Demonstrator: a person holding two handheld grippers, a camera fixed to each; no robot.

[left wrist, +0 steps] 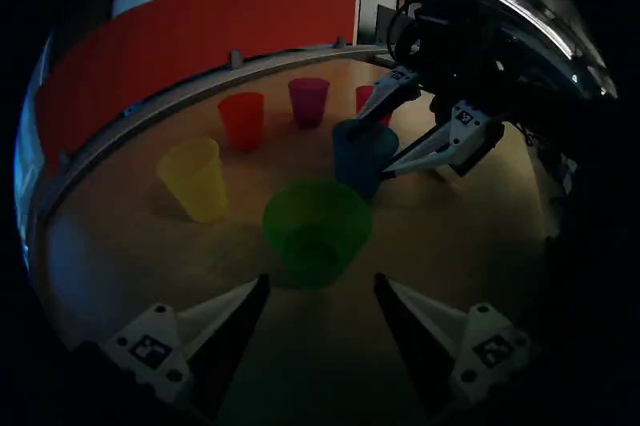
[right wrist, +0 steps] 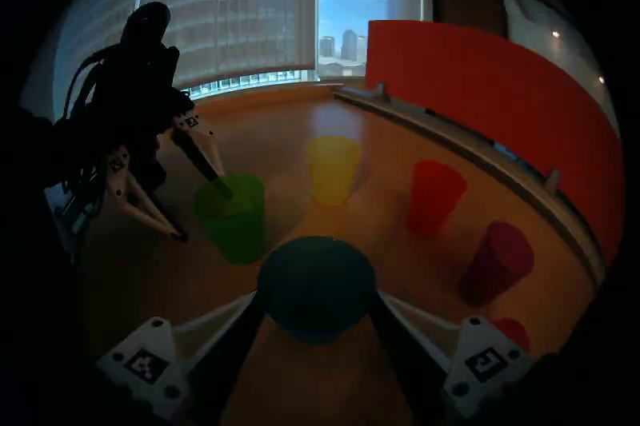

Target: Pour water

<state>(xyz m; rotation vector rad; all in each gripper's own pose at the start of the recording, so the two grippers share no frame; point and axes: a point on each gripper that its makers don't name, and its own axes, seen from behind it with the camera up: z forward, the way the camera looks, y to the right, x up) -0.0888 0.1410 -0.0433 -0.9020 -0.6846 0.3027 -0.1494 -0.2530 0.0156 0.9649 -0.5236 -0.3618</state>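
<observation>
The wooden table (left wrist: 456, 266) lay in dim light, with six plastic cups standing upright on it. In the left gripper view, the left gripper (left wrist: 320, 280) sat at the bottom of the frame with its claw released and its fingers spread wide. The green cup (left wrist: 317, 230) stood at centre frame, just ahead of the two fingertips and in line with the gap between them. Neither finger pressed on it.

Right of centre in the same view, the right gripper (left wrist: 369, 150) reached in from the upper right. One finger lay at the rim of the blue cup (left wrist: 362, 166) and the other against its lower side. In the right gripper view that cup sat at lower centre, and both of the gripper's own fingers met its sides, so the claw looked to be grasping it. The cup still stood on the table.

A yellow cup (left wrist: 194, 178) stood left of centre in the left gripper view. An orange-red cup (left wrist: 242, 118) and a purple cup (left wrist: 309, 100) stood above it, toward top centre. A red cup (left wrist: 366, 95) was partly hidden behind the right gripper's finger. A red wall (left wrist: 200, 34) ran across the upper left, behind the table's far edge. It was too dark to tell whether any cup held water.
</observation>
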